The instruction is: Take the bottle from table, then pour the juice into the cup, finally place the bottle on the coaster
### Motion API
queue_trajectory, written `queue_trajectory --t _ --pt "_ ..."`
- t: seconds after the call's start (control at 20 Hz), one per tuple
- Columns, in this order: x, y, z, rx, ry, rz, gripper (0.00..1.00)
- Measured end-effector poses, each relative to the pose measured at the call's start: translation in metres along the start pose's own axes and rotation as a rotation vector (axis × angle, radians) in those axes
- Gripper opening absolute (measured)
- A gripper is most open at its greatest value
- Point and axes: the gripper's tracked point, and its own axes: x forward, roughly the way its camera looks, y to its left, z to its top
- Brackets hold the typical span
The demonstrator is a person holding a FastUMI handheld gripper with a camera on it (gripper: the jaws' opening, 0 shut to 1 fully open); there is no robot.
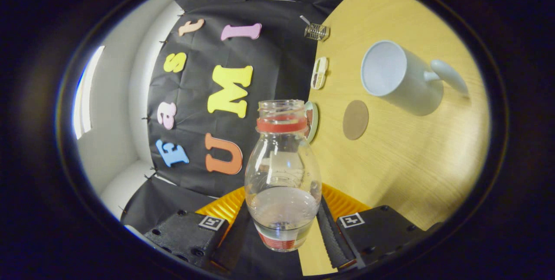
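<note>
Camera rolled, so the counter (390, 176) stands on edge beside the black cloth wall.

Gripper (282, 223) at the bottom, black fingers (334, 232) with ribbed pads and orange backing behind. Jaws clamped on the bottle (282, 176) — one pad against each side of its lower body. Bottle clear, uncapped, red ring around the neck, red-banded label near the base, a small amount of pale liquid settled low inside. Held off the counter, mouth pointing away from the camera.

Just beyond the neck, a round pale-rimmed object, half hidden by the bottle. Beside it, the brown round coaster (355, 119) lying flat on the counter, bare. Farther on, a small two-tone block (320, 73) and a small wire holder (316, 31) along the counter's far edge.

Past the coaster — the white cup (399, 78), well apart from the bottle, interior pale and apparently empty, handle (448, 76) turned away from the coaster.
</note>
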Motion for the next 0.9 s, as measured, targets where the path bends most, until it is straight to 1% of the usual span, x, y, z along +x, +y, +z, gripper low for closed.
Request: queue_trajectory --t 0.2,0.5,0.7,0.9 --pt "0.003 0.016 0.017 0.044 -0.014 0.050 0.81" --pt "0.011 0.008 0.019 0.139 0.026 0.039 0.79" --pt "0.008 0.009 0.025 0.210 0.030 0.052 0.79" --pt "0.004 0.012 0.038 0.266 0.015 0.087 0.79"
